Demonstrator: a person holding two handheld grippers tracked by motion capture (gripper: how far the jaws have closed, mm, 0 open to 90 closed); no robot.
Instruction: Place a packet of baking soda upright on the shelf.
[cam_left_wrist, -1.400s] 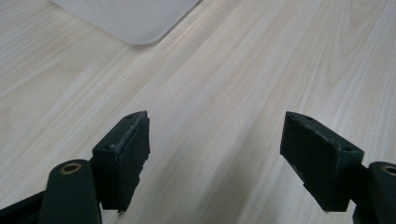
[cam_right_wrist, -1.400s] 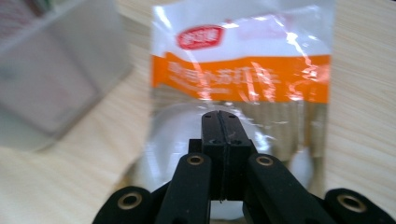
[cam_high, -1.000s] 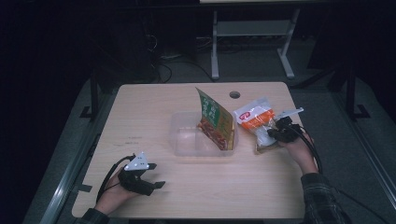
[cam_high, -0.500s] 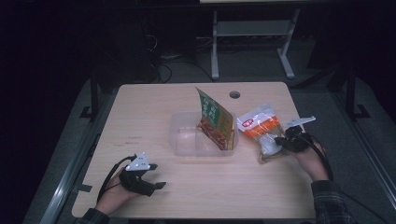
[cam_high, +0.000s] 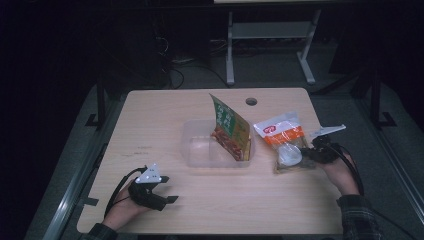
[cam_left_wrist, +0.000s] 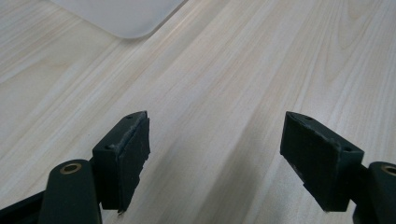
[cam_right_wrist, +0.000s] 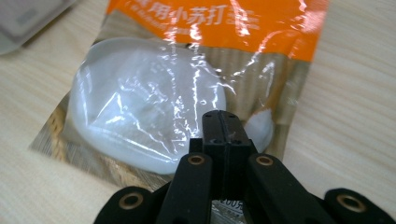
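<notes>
The orange-and-clear packet (cam_high: 286, 142) lies flat on the table (cam_high: 165, 120), right of the clear tub (cam_high: 200, 150), with its long axis running from the far-left corner toward the near right; the red-and-white header end points away from the person, the clear end with white powder points at the right gripper (cam_high: 312, 152). That gripper's jaws are pressed together on the packet's near edge, pinching the film in the right gripper view (cam_right_wrist: 219, 123). The packet sits just beside the tub, near but inside the table's right edge; bare wood opens up in front of it toward the person. A green pouch (cam_high: 230, 127) stands tilted in the tub. The left gripper (cam_high: 167, 192) rests at the near-left with jaws wide apart over bare wood. Compared with a second ago, the packet has shifted rightward and nearer, away from the tub, and the left hand has stayed put
</notes>
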